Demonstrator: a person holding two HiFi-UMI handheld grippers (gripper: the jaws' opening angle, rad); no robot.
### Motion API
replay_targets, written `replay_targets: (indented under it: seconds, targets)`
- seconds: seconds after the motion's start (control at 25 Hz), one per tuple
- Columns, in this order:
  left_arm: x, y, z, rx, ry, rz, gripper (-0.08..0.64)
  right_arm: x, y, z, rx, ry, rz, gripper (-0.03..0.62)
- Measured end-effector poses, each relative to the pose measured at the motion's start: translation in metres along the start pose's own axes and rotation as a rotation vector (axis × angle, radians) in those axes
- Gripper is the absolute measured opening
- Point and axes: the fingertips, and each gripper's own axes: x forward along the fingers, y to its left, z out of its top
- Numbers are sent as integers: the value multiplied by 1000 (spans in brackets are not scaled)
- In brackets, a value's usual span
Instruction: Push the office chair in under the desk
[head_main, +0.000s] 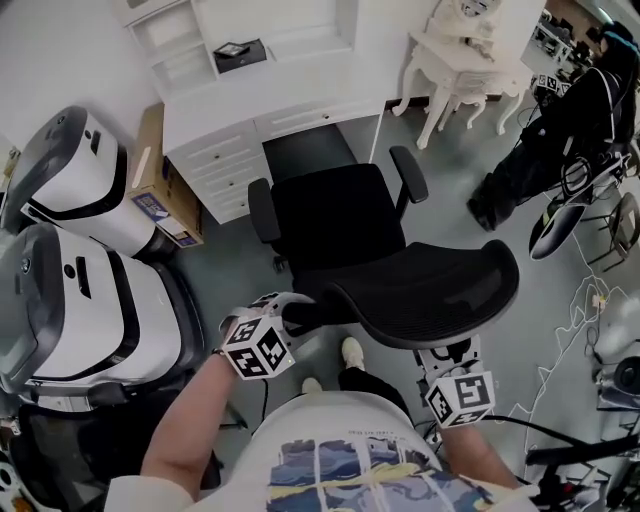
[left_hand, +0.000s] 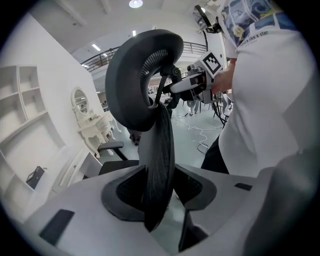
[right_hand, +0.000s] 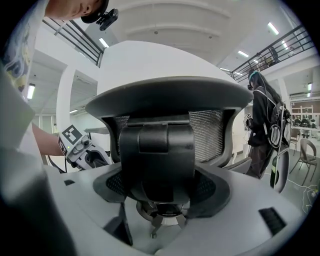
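Bright, even light; fisheye-warped edges.

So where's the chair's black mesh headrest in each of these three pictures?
Head view: the headrest sits lower centre-right, a wide curved band.
Left gripper view: upper centre, seen almost end-on.
Right gripper view: spans the middle, seen broadside.
Shared landmark: the person's white shirt, at bottom centre, right side, and left edge.

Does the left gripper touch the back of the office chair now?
Touching. The left gripper view shows it: the left gripper presses its pads on both sides of the thin edge of the chair back.
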Motion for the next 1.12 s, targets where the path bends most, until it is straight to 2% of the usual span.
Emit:
replay_targets:
  seconds: [1.12]
  targets:
    - [13,114,-20,-47,48,63,189,106,-18,36,-9,40,46,331]
